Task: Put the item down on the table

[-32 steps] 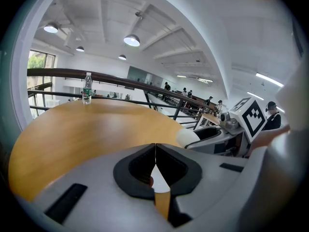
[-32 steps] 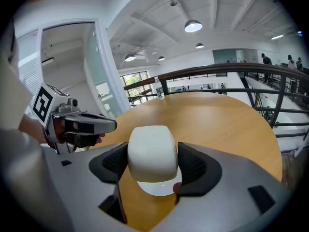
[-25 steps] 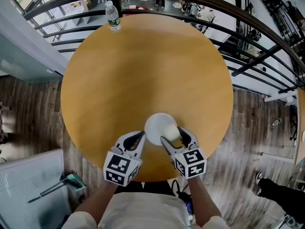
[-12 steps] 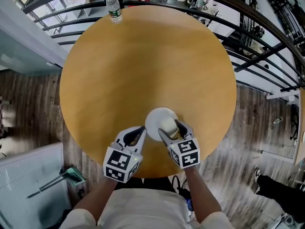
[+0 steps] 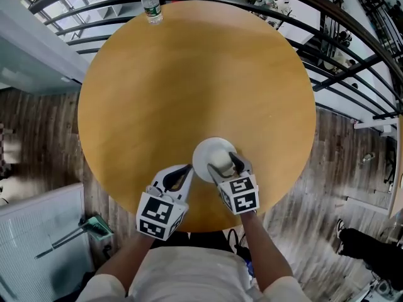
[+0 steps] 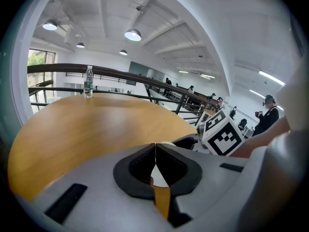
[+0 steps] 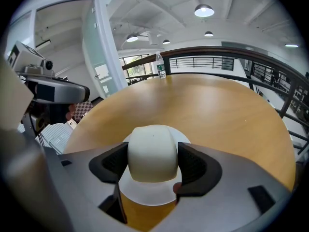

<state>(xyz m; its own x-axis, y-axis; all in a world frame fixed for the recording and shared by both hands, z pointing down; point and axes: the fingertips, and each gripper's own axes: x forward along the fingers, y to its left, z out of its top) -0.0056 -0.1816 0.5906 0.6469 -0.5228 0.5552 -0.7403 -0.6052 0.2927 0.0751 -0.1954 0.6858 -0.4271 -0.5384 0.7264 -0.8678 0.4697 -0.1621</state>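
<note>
Presently right tongs (image 7: 152, 164) gripped the cup (image 7: 152, 146) over the saucer (image 7: 147, 191), left tongs (image 6: 155, 151) clenched empty; an off-centre release could tip it off the saucer onto the surface (image 7: 217, 105).

the saucer (image 5: 206, 152) lies on the table (image 5: 189, 87) near its near edge, a little right of centre. the cup (image 7: 152, 151) is over the saucer's middle, between the right gripper's (image 5: 224, 164) jaws, which touch it on both sides. the left gripper (image 5: 187, 169) is just left of the saucer, jaws together. the bottle (image 5: 150, 4) stands at the table's far edge, left of centre. the railing (image 5: 352, 49) curves behind and right of the table.
</note>
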